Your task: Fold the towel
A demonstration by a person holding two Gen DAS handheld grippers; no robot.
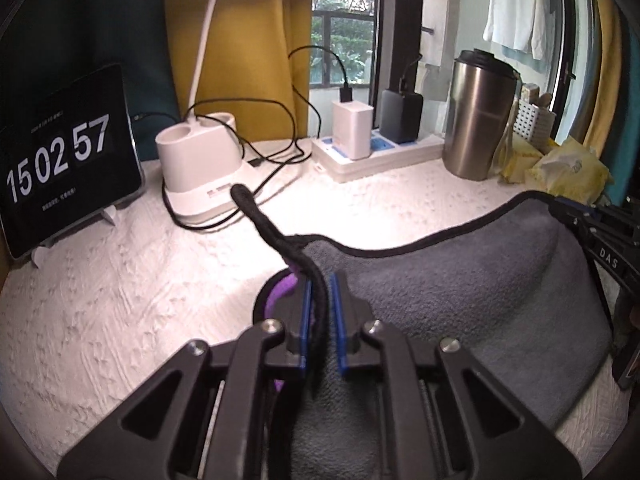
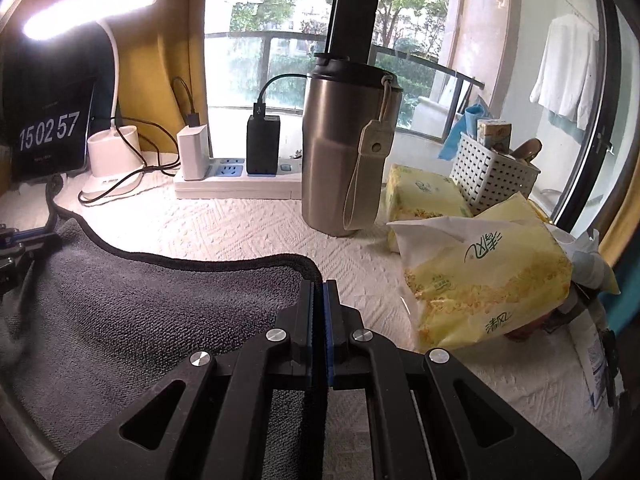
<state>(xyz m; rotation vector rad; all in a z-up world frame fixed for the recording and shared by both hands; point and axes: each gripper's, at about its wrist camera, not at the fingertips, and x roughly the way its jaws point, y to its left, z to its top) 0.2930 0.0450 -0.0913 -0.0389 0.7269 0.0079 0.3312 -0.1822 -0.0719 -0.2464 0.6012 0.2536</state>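
A grey towel (image 1: 460, 296) with a black stitched edge lies on the white textured table cover; it also shows in the right wrist view (image 2: 152, 312). My left gripper (image 1: 320, 284) is shut on the towel's left corner, whose black hem and hanging loop (image 1: 248, 204) stick out ahead of the blue pads. A purple underside shows beside the left finger. My right gripper (image 2: 319, 288) is shut on the towel's right corner at the black hem. The towel sags between the two grippers, its far edge lifted. The right gripper shows at the right edge of the left wrist view (image 1: 612, 256).
A tablet clock (image 1: 64, 160), a white lamp base (image 1: 200, 160) with black cables, a power strip (image 2: 240, 180) with chargers, a steel tumbler (image 2: 344, 148), yellow tissue packs (image 2: 480, 280) and a white basket (image 2: 492, 172) stand along the window side.
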